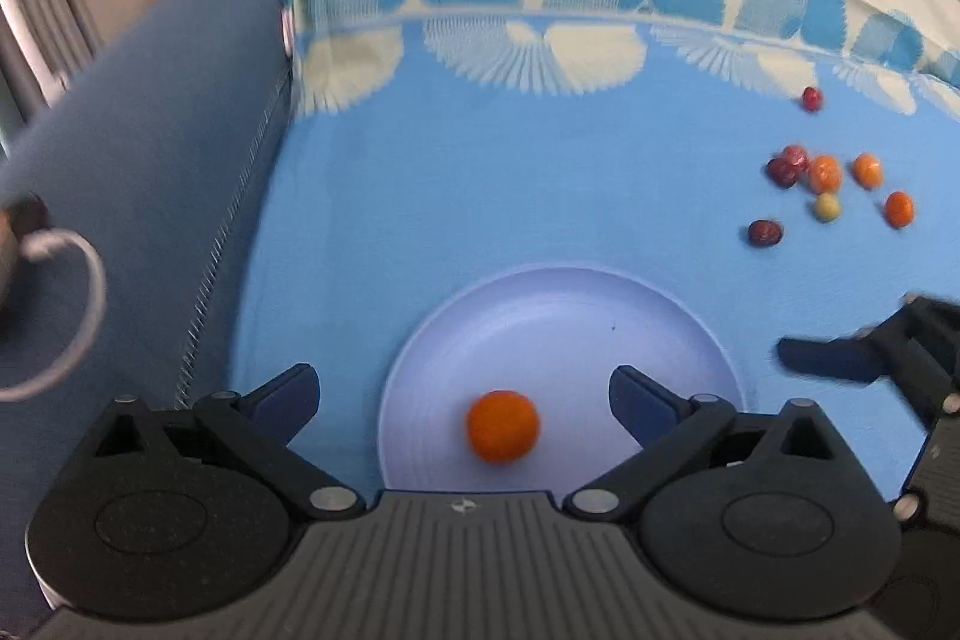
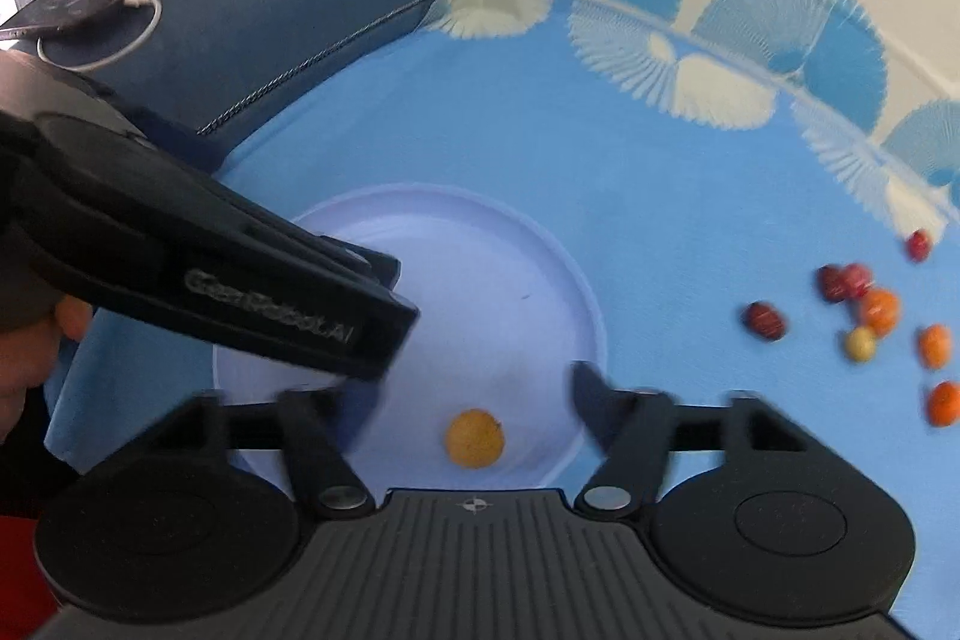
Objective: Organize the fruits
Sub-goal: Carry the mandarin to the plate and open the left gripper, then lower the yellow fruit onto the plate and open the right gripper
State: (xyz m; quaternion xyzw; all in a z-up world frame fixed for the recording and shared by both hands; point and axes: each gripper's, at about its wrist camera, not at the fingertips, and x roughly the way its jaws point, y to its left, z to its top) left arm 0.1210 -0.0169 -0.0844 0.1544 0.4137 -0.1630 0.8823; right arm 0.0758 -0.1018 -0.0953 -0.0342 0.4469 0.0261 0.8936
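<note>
A pale blue plate [image 1: 630, 316] lies on the blue cloth and holds one orange fruit [image 1: 503, 425]. My left gripper [image 1: 465, 394] is open and empty, its fingers either side of that fruit above the plate. In the right wrist view the same plate [image 2: 480, 232] holds the fruit [image 2: 474, 438], and my right gripper [image 2: 465, 394] is open and empty over it. A loose group of small fruits [image 1: 825, 172], dark red, orange and one yellow, lies on the cloth to the right; it also shows in the right wrist view [image 2: 879, 307].
A dark blue cushion [image 1: 150, 148] borders the cloth on the left. A phone with a white cable [image 2: 78, 4] rests on it. The left gripper's body [image 2: 210, 268] crosses the right wrist view. The right gripper's finger [image 1: 840, 358] shows at the left view's right edge.
</note>
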